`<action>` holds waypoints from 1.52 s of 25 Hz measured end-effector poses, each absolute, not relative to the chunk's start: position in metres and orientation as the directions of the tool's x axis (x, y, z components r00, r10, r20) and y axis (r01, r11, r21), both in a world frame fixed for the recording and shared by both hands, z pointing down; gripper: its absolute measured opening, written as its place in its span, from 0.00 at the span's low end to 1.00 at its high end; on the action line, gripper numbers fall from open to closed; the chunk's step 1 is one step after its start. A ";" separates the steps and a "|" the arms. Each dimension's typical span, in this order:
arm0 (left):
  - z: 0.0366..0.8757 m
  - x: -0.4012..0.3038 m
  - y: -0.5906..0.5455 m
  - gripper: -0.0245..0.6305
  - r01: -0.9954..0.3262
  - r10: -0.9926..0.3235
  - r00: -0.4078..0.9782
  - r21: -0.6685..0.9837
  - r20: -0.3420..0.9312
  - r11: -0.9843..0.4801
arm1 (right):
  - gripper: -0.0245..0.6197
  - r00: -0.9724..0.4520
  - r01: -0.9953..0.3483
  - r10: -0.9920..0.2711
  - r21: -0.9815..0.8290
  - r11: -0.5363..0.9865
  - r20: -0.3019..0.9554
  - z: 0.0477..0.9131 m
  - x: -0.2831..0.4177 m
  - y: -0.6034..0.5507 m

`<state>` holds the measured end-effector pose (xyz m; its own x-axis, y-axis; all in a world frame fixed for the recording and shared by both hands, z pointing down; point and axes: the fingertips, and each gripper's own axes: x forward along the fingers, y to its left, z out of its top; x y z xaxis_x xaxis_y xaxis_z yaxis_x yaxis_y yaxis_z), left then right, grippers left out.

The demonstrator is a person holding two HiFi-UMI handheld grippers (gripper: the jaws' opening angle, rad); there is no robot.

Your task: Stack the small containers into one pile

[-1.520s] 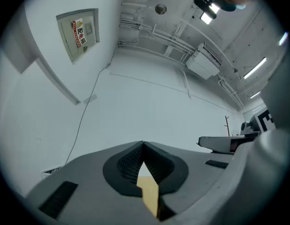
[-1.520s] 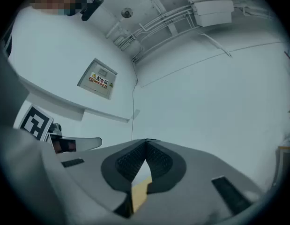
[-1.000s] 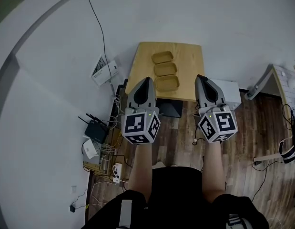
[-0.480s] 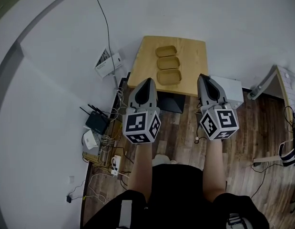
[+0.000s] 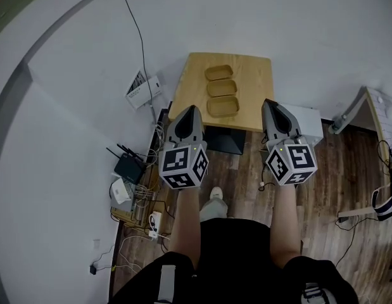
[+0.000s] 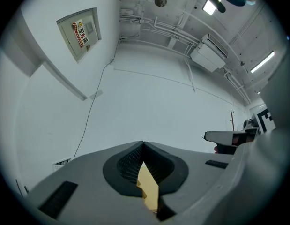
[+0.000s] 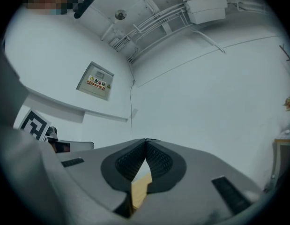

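Both tools are pressed together and pinching nothing. In their own views my left tool (image 5: 190, 110) and right tool (image 5: 266, 104) each show the ridged pads meeting at the tip, with only a sliver of tan wood visible through the gap lower down. I hold them roughly level and side by side, just short of the near edge of the bench (image 5: 254, 75). I judge this to be an approach stance, since nothing has been picked up and the stacking has not begun.

The three small containers lie open side up in a single row down the middle of the bench. The far container (image 5: 218, 73) is towards the far edge, the middle container (image 5: 221, 88) comes next, and the near container (image 5: 223, 106) sits close to the near edge. They are just beside one another, and I cannot tell whether their rims touch. None is nested in another. The row runs between the lines of my two tools, so either one could take the near container, but its pads would have to spread first.

Compared with a second ago, my left tool has sunk a little and drawn slightly towards me, while the right one has kept its place. The containers lie exactly as they did. The bench sits a touch differently in the head view, and my shoe (image 5: 214, 194) now shows on the floor between my arms.
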<state>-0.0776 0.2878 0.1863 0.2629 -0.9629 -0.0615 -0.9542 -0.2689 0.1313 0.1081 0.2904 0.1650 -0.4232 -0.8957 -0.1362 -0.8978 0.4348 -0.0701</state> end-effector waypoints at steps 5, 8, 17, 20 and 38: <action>0.176 -0.075 0.268 0.04 -0.949 -0.955 0.283 0.120 -0.091 -0.293 | 0.04 -0.404 -0.906 -0.900 -0.062 0.418 -0.163 0.155 0.113 0.273; 0.174 -0.076 0.255 0.04 -0.948 -0.955 0.279 0.129 -0.096 -0.290 | 0.04 -0.413 -0.904 -0.896 -0.044 0.425 -0.165 0.150 0.110 0.262; 0.216 -0.087 0.205 0.04 -0.949 -0.963 0.270 0.167 -0.006 -0.267 | 0.04 -0.427 -0.900 -0.901 -0.064 0.431 -0.073 0.189 0.096 0.208; 0.230 -0.095 0.188 0.04 -0.951 -0.965 0.261 0.177 0.026 -0.252 | 0.04 -0.434 -0.896 -0.900 -0.084 0.436 -0.042 0.205 0.088 0.190; 0.299 -0.085 0.069 0.04 -0.935 -0.930 0.324 0.208 0.175 -0.287 | 0.04 -0.377 -0.922 -0.920 -0.143 0.360 0.110 0.275 0.091 0.080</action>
<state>-0.0849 0.0694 0.2988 0.3240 -0.9298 0.1745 -0.9351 -0.2867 0.2082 0.0913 0.0799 0.2753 -0.3767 -0.9198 0.1098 -0.9217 0.3604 -0.1433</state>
